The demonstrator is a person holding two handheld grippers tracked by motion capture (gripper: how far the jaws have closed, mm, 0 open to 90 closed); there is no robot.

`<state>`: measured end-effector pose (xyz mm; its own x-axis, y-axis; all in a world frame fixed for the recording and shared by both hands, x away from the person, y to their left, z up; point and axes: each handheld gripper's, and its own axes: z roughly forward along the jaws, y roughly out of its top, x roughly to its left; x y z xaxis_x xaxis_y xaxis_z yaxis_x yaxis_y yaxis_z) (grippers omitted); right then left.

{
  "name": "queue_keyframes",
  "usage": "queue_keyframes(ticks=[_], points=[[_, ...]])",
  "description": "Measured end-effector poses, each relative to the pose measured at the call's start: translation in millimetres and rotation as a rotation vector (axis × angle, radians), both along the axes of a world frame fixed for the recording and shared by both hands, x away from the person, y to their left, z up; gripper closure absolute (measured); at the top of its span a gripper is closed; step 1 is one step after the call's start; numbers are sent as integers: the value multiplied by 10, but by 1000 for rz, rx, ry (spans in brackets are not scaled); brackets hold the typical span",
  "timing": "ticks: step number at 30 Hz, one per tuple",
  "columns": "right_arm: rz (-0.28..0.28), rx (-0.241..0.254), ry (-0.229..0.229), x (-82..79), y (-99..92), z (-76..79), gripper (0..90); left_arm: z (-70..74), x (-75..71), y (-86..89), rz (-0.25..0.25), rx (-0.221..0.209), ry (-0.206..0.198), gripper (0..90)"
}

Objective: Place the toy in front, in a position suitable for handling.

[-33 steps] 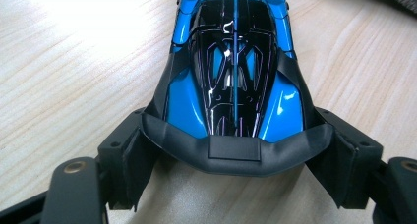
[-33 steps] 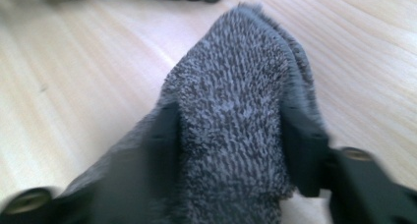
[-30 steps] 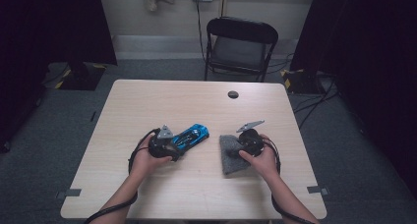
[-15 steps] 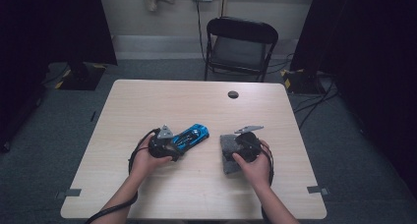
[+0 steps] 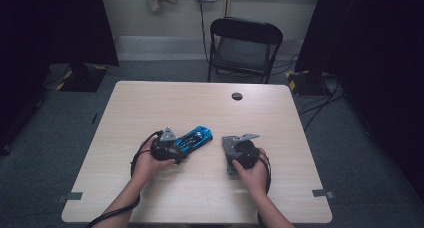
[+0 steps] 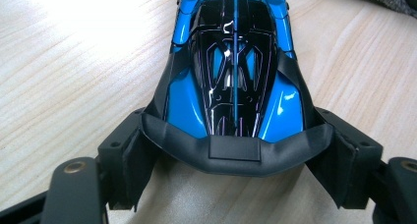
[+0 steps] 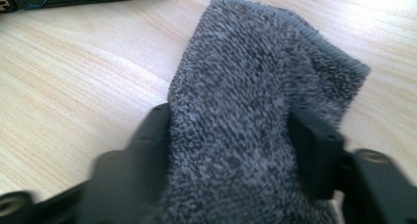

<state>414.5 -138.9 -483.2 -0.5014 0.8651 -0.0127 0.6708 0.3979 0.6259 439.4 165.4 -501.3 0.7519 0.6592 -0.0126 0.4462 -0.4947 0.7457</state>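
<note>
While the person's left hand (image 5: 150,163) is keeping its place at the near left of the table (image 5: 165,100), the left gripper (image 5: 172,149) is clasping the rear of a blue and black toy car (image 5: 196,137), its two black jaws pressing against the car's flanks just ahead of the dark tail wing. In the left gripper view the car (image 6: 235,62) is lying flat on the pale wood, nose pointing away from the gripper (image 6: 235,150).

To the right of the car and apart from it, a grey terry cloth (image 5: 230,147) is lying on the table, and the right gripper (image 5: 240,149) is sitting over it. In the right gripper view the cloth (image 7: 255,116) is filling the gap between the jaws, which have just been closing; the fabric is bunching against both of them, so the right gripper (image 7: 231,135) is pinching the cloth. The car's side and wheels are showing at the far left of that view.

Farther off, a small dark round hole (image 5: 237,96) is showing near the table's far edge, and a black folding chair (image 5: 242,45) is standing beyond it.
</note>
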Motion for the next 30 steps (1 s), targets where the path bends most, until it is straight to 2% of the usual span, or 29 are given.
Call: queue_keyframes(ticks=[2, 4, 9, 14, 22, 30], points=[[-3, -2, 7, 24, -41, 14, 535, 0, 0, 1, -2, 2, 0, 245], [3, -2, 14, 46, -68, 22, 590, 0, 0, 1, -2, 2, 0, 245], [35, -19, 28, 82, -89, 41, 654, 0, 0, 1, -2, 2, 0, 245], [73, -27, 39, 116, -108, 64, 669, 0, 0, 1, -2, 2, 0, 245], [102, 18, 42, 191, -133, 212, 674, 1, 0, 1, -1, 1, 0, 245], [155, 62, 22, 288, 29, 408, 672, 0, 2, 1, -1, 1, 0, 244]])
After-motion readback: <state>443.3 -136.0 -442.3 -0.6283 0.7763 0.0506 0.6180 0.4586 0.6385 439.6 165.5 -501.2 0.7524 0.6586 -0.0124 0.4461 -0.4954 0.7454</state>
